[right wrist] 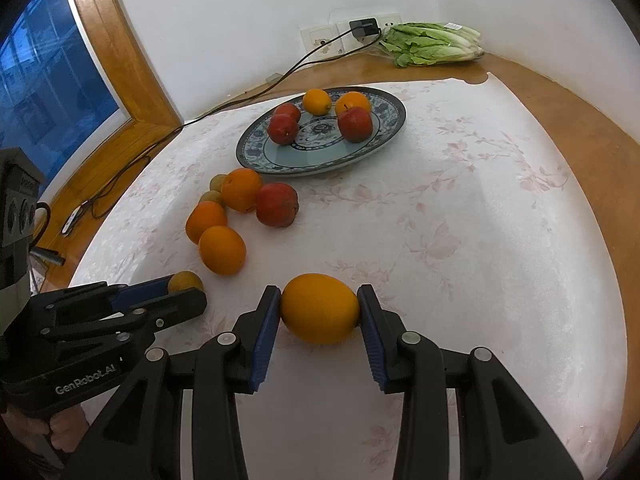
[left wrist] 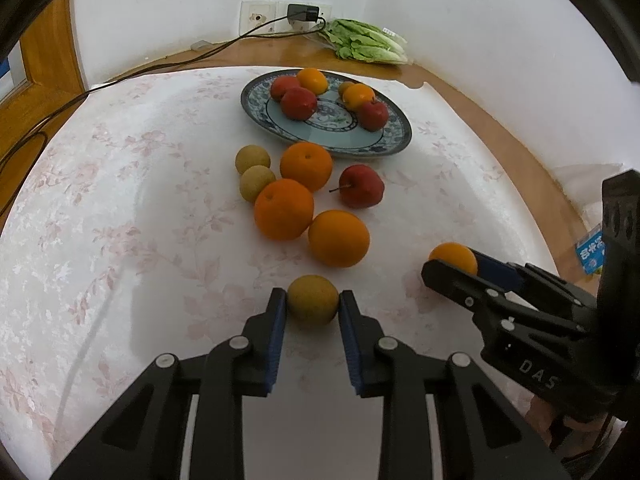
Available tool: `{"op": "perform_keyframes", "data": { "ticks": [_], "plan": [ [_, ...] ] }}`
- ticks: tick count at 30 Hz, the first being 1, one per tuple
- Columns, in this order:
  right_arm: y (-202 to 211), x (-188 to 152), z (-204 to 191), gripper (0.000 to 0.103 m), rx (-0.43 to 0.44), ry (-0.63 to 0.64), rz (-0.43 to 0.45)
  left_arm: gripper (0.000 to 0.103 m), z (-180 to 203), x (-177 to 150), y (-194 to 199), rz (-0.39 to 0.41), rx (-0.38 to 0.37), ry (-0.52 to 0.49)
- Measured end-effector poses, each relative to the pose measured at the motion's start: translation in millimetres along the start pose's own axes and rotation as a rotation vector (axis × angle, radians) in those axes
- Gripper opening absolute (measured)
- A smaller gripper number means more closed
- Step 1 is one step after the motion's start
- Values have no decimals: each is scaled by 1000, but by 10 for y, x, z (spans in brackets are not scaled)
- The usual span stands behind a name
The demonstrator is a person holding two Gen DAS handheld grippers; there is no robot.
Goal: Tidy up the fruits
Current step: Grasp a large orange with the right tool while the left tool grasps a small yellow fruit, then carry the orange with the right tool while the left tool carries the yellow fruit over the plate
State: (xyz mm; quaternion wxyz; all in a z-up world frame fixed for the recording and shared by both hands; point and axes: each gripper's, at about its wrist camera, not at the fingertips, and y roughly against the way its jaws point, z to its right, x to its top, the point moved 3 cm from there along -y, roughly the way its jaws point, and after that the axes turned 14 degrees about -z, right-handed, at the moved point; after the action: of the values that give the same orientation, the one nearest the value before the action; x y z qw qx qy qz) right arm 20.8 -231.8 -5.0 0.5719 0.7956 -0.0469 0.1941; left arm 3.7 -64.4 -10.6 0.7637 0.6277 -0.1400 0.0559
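My left gripper (left wrist: 313, 300) is shut on a small green-brown fruit (left wrist: 313, 299) that rests on the tablecloth; it also shows in the right wrist view as the left gripper (right wrist: 186, 286). My right gripper (right wrist: 319, 309) is shut on a yellow-orange fruit (right wrist: 319, 308), seen from the left wrist view as the right gripper (left wrist: 454, 264). A blue patterned plate (left wrist: 394, 142) farther back holds red apples (left wrist: 298, 103) and oranges (left wrist: 312, 79). Loose on the cloth lie three oranges (left wrist: 338, 238), one red apple (left wrist: 361, 186) and two small green-brown fruits (left wrist: 252, 159).
A floral white cloth (right wrist: 480, 220) covers the round wooden table (right wrist: 592, 140). Bagged lettuce (right wrist: 432, 42) lies at the back by the wall sockets. A black cable (right wrist: 248, 98) runs from a plugged charger (right wrist: 364, 28) across the table's left side. A window (right wrist: 44, 92) is at left.
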Motion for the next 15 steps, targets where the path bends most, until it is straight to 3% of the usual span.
{"op": "perform_keyframes", "data": {
  "ticks": [15],
  "plan": [
    [130,86,-92,40,32,27,5,28,-102,64,200,48,-16,31]
  ]
}}
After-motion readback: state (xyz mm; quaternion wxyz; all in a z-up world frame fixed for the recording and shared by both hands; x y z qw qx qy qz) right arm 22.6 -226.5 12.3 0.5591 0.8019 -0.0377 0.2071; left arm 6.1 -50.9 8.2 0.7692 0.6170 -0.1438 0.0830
